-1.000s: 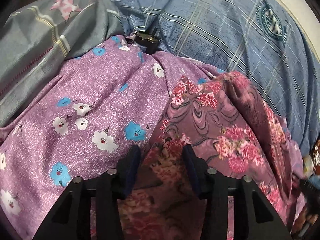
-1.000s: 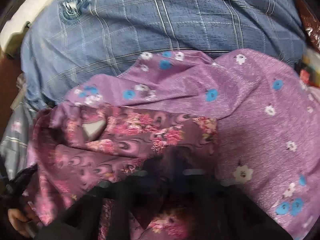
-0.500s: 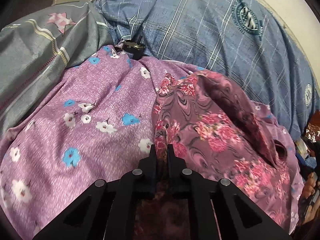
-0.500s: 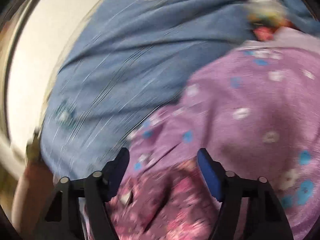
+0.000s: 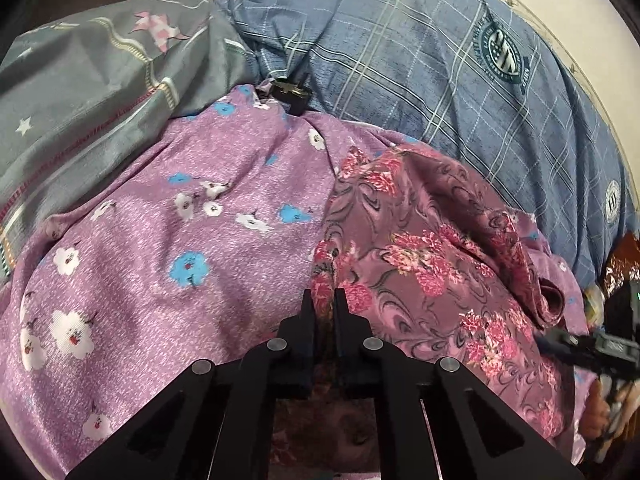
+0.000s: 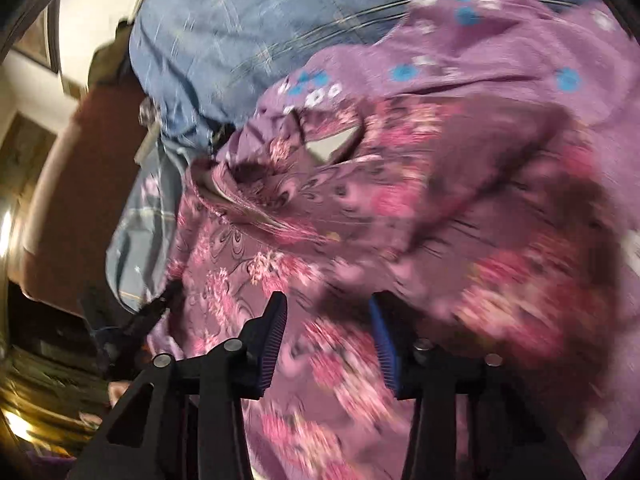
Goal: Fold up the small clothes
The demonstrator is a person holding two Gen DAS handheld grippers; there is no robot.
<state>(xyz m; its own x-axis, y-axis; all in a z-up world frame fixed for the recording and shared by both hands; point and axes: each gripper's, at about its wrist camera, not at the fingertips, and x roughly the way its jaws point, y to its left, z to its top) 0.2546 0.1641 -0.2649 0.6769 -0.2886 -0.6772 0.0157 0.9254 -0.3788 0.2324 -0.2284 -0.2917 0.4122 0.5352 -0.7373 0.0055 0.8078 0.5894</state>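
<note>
A small mauve garment with pink roses [image 5: 436, 248] lies crumpled on a lilac cloth with blue and white flowers [image 5: 180, 240]. My left gripper [image 5: 323, 300] is shut on the garment's left edge. In the blurred right wrist view the same garment [image 6: 320, 216] fills the middle. My right gripper [image 6: 328, 316] is open, its blue-padded fingers over the garment's near part. The right gripper also shows at the right edge of the left wrist view [image 5: 592, 348].
A blue plaid bedcover [image 5: 440, 64] lies behind the clothes. A grey quilt with pink stars [image 5: 88, 80] is at the far left. A small black plug-like object [image 5: 290, 92] sits at the lilac cloth's far edge. The bed's edge and floor [image 6: 80, 184] are left of the right gripper.
My left gripper closed on the rose garment's edge and has lifted it slightly. My right gripper swung away fast, then back over the garment, and stays open.
</note>
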